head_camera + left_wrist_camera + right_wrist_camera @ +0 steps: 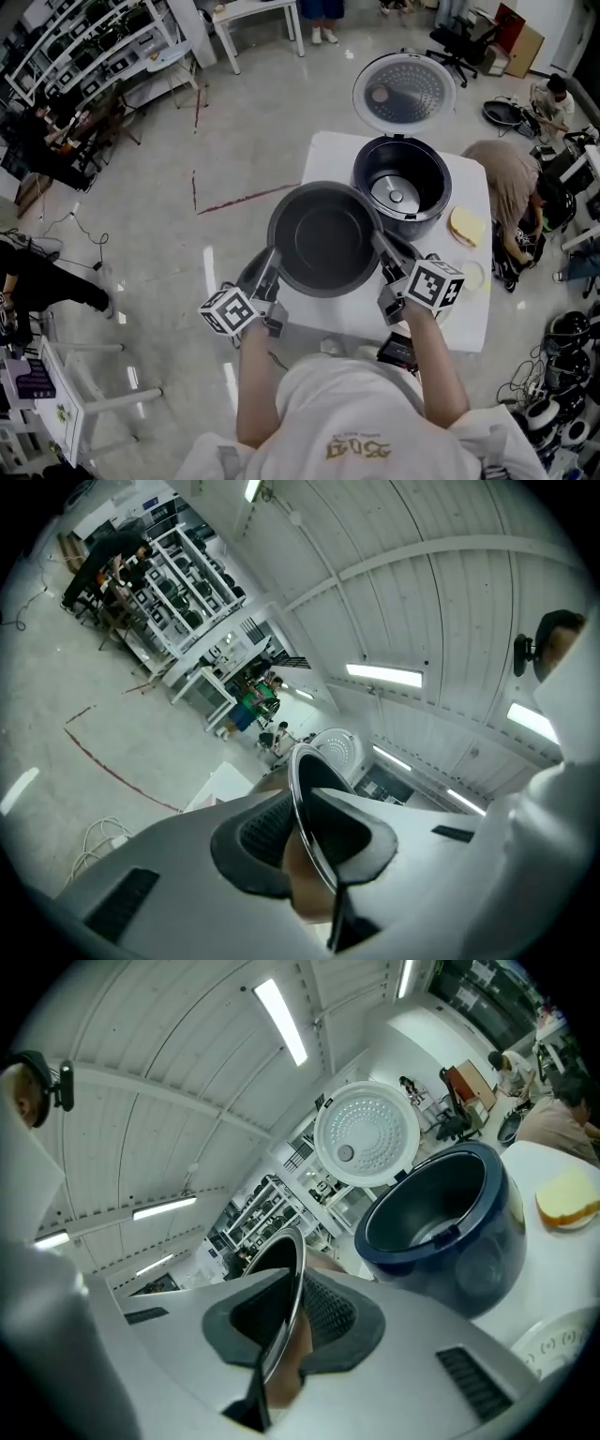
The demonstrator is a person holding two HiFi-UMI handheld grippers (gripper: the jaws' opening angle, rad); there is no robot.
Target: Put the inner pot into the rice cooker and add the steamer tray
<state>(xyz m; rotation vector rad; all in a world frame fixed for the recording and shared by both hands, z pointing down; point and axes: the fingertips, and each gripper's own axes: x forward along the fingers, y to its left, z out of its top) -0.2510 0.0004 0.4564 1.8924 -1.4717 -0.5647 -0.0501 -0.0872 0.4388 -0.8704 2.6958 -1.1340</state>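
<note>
Yellow pad (466, 226) right of rice cooker (419, 225), lid (404, 92) open behind. Dark inner pot (324, 239), shiny rim, in front; left gripper (309, 836), right gripper (286, 1321) clamp it.

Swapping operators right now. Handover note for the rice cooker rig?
Left gripper: shut on the rim of the inner pot, left side.
Right gripper: shut on the rim, opposite side.
Inner pot: held in the air between both grippers, over the near part of the table, short of the rice cooker.
Rice cooker: on the table, lid up, cavity empty.
Done: pot picked up.
Left: lower the pot into the cooker, then add the steamer tray. A white round piece beside the right gripper may be the tray; I can't confirm it.
</note>
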